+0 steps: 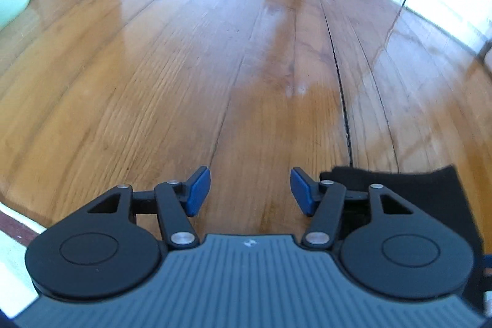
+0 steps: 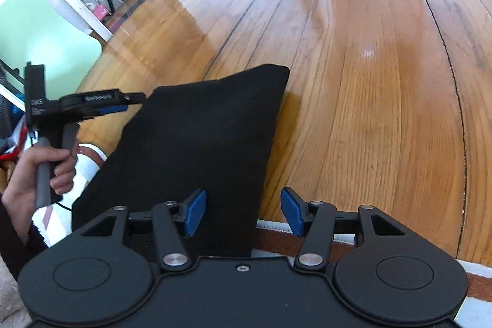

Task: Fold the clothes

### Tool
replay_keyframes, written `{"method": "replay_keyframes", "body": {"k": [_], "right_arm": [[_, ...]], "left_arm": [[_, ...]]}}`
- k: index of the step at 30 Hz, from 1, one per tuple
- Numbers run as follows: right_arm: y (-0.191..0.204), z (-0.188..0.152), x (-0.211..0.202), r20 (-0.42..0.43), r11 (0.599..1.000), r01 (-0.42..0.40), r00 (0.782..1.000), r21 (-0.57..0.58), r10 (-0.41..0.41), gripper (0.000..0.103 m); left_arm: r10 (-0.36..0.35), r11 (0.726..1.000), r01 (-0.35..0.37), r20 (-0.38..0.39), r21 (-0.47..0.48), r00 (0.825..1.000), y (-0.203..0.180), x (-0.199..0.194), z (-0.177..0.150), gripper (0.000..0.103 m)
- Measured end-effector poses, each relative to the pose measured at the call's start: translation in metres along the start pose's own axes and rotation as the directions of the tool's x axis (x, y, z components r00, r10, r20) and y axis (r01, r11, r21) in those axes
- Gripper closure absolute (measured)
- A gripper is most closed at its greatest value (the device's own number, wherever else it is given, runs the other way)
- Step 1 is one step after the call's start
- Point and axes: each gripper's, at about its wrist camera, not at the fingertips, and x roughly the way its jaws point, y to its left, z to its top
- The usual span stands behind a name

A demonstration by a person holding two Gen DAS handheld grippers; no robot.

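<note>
Right tongs (image 2: 243,212) over half-hidden black garment (image 2: 200,137)

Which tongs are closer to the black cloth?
Right. The right tongs hang open directly over the black cloth, whose near edge lies between their blue pads. The left tongs are open over bare wooden floor, with the cloth just off to their side.

Left gripper (image 2: 135,100) body, side plate: small white lettering, too blurred to read
Left gripper top cover, seen from its own camera: a small white emblem, not letters
Elsewhere: no readable text, number or sign
</note>
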Motion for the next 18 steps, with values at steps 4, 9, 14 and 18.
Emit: {"method": "replay_keyframes", "body": {"k": [4,9,14,18], "right_arm": [[-0.008,-0.002,-0.003,-0.021,0.998,-0.032,0.999,0.062,0.034,0.041],[-0.027,-0.020,-0.007,-0.022,0.970,-0.125,0.991,0.211,0.132,0.038],[-0.029,-0.028,0.003,-0.049,0.955,-0.159,0.983,0.249,0.176,0.037],[-0.026,-0.020,0.020,-0.061,0.951,-0.182,0.977,0.251,0.203,0.033]], "left_arm": [[-0.405,0.861,0.374,-0.019,-0.344,0.914,0.044,0.017,0.008,0.043],[-0.509,0.838,0.451,-0.140,-0.308,0.850,0.026,0.030,0.006,0.032],[-0.518,0.844,0.455,-0.211,-0.286,0.829,0.013,0.038,0.002,0.024],[-0.545,0.835,0.491,-0.249,-0.247,0.801,-0.002,0.032,-0.011,0.017]]}}
